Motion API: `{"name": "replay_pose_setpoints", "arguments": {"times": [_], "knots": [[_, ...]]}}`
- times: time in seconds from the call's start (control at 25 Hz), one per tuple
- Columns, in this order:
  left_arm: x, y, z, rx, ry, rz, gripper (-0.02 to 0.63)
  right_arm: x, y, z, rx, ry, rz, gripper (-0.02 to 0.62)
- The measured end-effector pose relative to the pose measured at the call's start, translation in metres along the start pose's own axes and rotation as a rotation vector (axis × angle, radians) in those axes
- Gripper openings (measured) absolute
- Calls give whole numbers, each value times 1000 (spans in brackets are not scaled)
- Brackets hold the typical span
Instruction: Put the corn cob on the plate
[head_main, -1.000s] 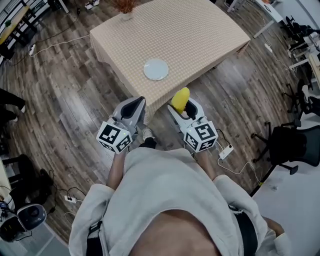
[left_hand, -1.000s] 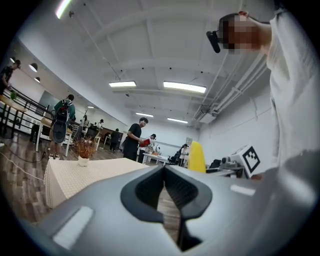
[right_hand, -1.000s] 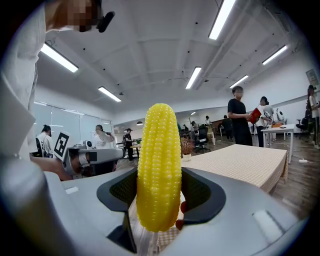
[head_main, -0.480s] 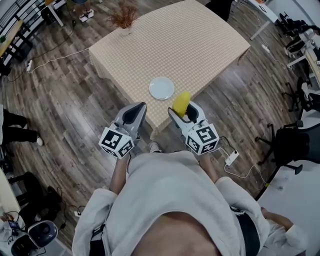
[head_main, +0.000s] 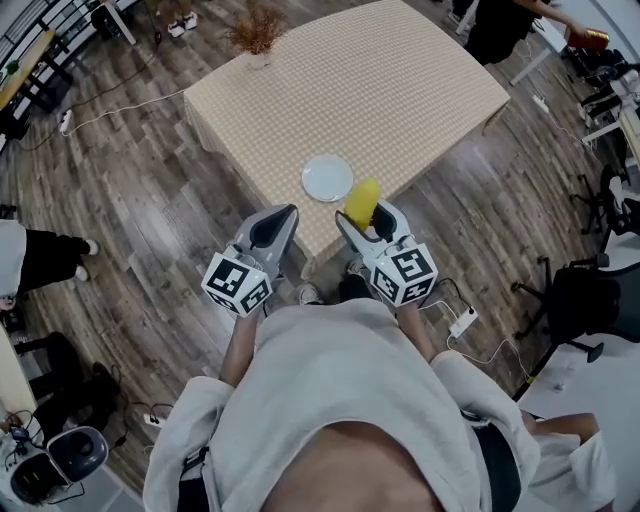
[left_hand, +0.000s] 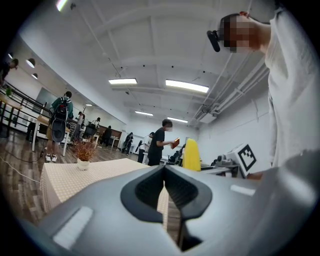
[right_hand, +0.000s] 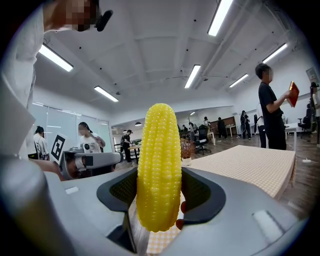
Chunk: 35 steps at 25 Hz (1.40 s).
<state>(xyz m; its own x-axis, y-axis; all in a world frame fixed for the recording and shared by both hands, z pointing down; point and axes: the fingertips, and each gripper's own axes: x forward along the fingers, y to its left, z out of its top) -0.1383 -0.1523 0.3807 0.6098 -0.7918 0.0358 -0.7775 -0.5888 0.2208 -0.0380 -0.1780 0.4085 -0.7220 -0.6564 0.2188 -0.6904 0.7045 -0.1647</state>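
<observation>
right claw (head_main: 365, 217): clamped on corn cob (head_main: 362, 200) | left claw (head_main: 280, 215): closed together | plate (head_main: 327, 177): now nearer, just ahead of right claw

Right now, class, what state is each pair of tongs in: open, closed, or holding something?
Left tongs: closed, nothing between them.
Right tongs: closed on the corn cob.
</observation>
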Motion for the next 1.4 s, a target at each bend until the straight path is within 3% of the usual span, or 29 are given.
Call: {"name": "replay_pose_setpoints", "arguments": {"times": [0.6,1.4], "knots": [[53,-3,-20,-43,21,203,8,6,-66,-15,-2,84,169,259],[53,38,-102,-203,157,255,8,31,-84,-114,163,297,162,259]]}}
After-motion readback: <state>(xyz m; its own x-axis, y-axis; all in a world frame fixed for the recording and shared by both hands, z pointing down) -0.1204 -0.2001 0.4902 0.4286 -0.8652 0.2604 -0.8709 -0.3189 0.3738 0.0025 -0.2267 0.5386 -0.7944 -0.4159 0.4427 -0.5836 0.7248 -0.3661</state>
